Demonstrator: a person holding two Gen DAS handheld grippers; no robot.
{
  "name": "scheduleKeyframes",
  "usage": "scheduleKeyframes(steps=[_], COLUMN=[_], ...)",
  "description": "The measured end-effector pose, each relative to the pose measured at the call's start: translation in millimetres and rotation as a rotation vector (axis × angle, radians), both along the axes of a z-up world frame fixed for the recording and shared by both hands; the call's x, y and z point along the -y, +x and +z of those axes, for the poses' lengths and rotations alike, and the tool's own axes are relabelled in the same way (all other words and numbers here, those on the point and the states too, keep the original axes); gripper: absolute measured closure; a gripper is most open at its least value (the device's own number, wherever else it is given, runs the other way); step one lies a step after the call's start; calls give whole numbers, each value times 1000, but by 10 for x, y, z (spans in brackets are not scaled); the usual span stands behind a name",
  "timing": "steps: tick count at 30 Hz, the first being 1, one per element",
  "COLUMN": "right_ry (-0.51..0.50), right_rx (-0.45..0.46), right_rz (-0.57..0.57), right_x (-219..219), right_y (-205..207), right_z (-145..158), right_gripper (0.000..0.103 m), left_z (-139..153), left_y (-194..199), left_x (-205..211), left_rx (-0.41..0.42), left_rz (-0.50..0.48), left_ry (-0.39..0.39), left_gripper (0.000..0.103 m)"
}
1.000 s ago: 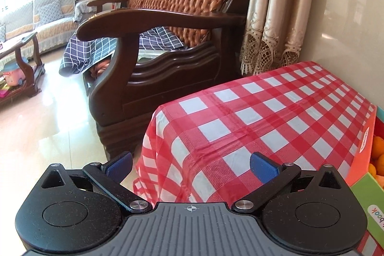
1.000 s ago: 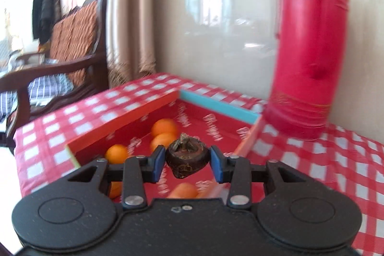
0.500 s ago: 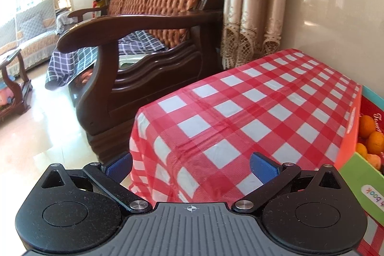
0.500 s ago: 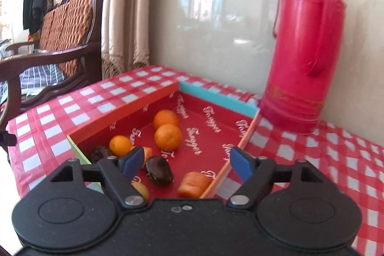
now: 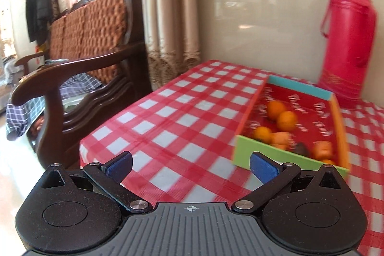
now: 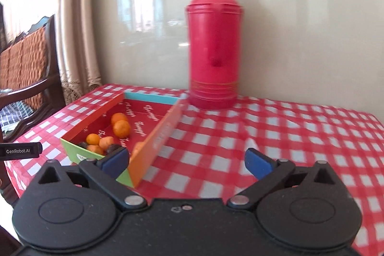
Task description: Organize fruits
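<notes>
A shallow cardboard box [image 5: 285,159] with a red inside sits on the red-and-white checked table; it also shows in the right wrist view [image 6: 158,133]. It holds several oranges [image 5: 286,121] [image 6: 121,128] and dark brown fruits [image 5: 301,148] [image 6: 112,148]. My left gripper [image 5: 190,167] is open and empty, low over the cloth, left of the box's green end. My right gripper [image 6: 187,161] is open and empty, over the cloth to the right of the box's orange wall.
A tall red thermos [image 6: 214,59] stands behind the box against the wall; it also shows in the left wrist view [image 5: 348,40]. A dark wooden sofa [image 5: 79,78] stands left of the table's left edge [image 5: 115,121]. Curtains [image 5: 168,16] hang behind.
My right gripper opened and let the dark fruit go into the box, then drew back and to the right. My left gripper swung right, bringing the box and thermos into view.
</notes>
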State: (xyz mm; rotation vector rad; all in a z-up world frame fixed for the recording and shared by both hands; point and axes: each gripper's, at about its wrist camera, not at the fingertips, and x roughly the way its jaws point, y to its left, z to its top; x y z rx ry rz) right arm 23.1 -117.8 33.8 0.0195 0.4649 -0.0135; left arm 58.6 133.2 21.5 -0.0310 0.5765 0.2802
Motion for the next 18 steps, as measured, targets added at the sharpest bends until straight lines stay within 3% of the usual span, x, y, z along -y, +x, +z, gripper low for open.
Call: scheduleKeyframes(steps=[5, 10, 18], right_ry=[51, 21, 17], right_rx=[-17, 17, 60], right_rz=[-67, -94, -112], right_x=[148, 134, 157], right_y=[-336, -639, -760], right_z=[156, 303, 494], right_gripper=[6, 6, 6], left_z=[370, 718, 961], left_y=[-419, -812, -1088], left_x=[266, 465, 728], left_rx=[61, 115, 151], left_rz=[-78, -141, -215], left_ry=[-1, 9, 31], left_gripper=[0, 0, 0])
